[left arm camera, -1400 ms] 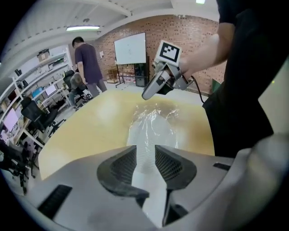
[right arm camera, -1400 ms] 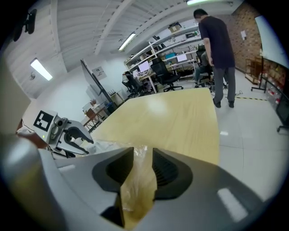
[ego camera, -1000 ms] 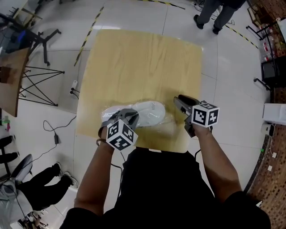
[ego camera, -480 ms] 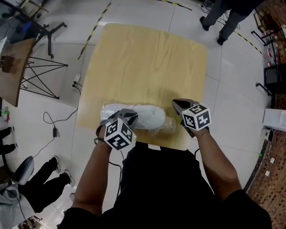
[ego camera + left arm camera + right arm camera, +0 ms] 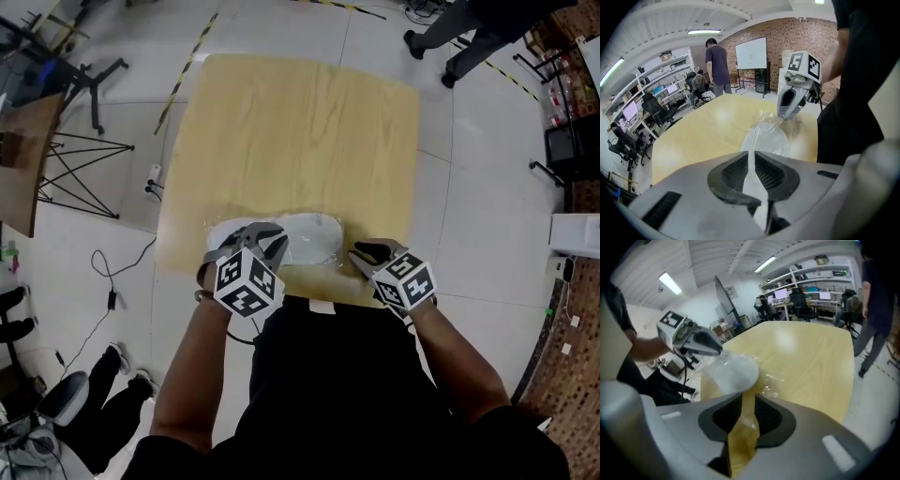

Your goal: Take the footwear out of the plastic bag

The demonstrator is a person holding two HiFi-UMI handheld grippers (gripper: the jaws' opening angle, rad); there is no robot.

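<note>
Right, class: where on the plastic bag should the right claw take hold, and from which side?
Grip the plastic bag by its loose, crinkled film just past the shoe's end, coming from the right. That slack lies thin and free of the shoe, so it should pinch easily. The right claw, its jaws just opened, has film between them, not yet pinched.

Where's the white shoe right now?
In the head view, the white shoe lies inside the clear plastic bag, about midway along the wooden table's near edge, the bottom one in the picture.
</note>
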